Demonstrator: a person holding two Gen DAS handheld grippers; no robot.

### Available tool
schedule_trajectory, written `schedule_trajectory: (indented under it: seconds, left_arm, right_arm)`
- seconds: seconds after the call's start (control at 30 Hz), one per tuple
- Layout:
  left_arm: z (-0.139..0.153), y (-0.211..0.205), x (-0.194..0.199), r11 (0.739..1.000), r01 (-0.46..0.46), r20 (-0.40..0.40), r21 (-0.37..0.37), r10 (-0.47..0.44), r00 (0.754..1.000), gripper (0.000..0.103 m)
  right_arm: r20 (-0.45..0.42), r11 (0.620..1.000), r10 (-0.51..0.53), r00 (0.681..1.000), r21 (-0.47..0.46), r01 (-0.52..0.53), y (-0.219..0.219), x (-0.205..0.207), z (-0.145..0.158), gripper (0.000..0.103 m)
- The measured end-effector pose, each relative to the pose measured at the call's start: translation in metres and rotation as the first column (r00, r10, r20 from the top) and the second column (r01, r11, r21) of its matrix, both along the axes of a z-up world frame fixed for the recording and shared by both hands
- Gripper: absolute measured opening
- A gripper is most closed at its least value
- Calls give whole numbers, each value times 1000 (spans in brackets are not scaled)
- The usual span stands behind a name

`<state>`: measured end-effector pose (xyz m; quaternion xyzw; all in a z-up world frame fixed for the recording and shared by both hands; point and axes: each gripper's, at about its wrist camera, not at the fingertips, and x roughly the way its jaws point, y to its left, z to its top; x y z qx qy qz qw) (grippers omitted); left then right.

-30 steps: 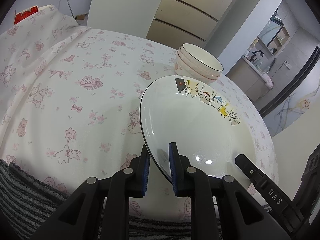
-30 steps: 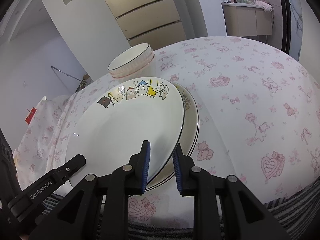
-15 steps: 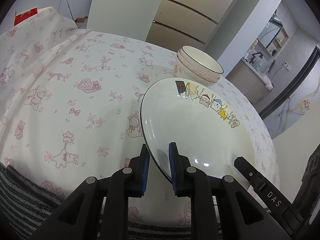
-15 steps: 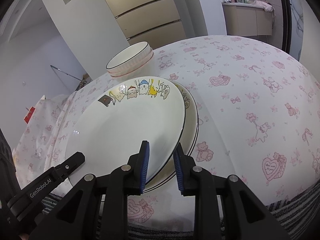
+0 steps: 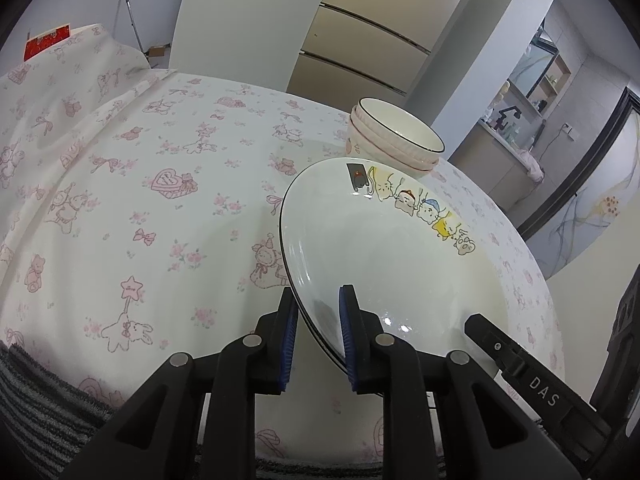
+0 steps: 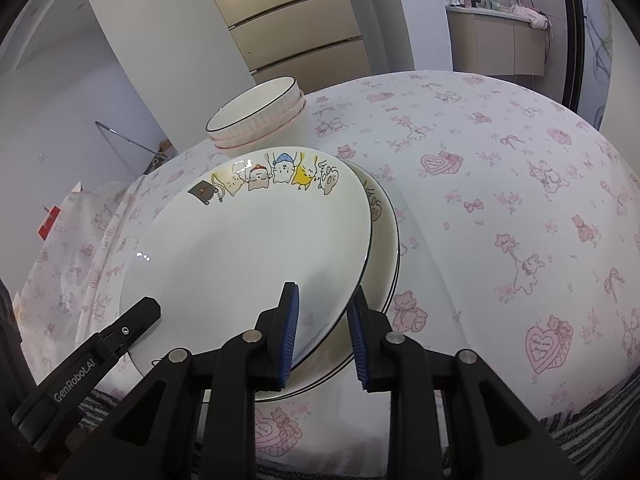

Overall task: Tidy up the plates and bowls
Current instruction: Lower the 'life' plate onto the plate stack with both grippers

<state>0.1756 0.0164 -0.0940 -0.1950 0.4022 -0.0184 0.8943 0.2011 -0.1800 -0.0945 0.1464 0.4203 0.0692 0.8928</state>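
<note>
Together the left gripper (image 5: 316,336) and the right gripper (image 6: 322,330) straddle opposite edges of one cartoon-cat plate (image 6: 256,248), held tilted above a stack of plates (image 6: 386,248) on the counter (image 5: 120,184). Each pair of jaws has the plate's rim between its blue pads, though whether the pads press the rim or stand just off it is hard to make out (a sliver of gap shows at the outer pads). Most of the stack is hidden under the lifted plate; only its right rims show. Stacked bowls (image 5: 396,136) stand just beyond, on the far side, their bases cut off by the plate.
</note>
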Motion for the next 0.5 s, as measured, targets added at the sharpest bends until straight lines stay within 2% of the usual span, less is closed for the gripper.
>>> schedule_trajectory:
  seconds: [0.5]
  left_arm:
    - [-3, 3, 0, 1000, 6, 6, -27, -6, 1000, 21]
  right_arm:
    - [-60, 974, 94, 994, -203, -105, 17, 10, 7, 26]
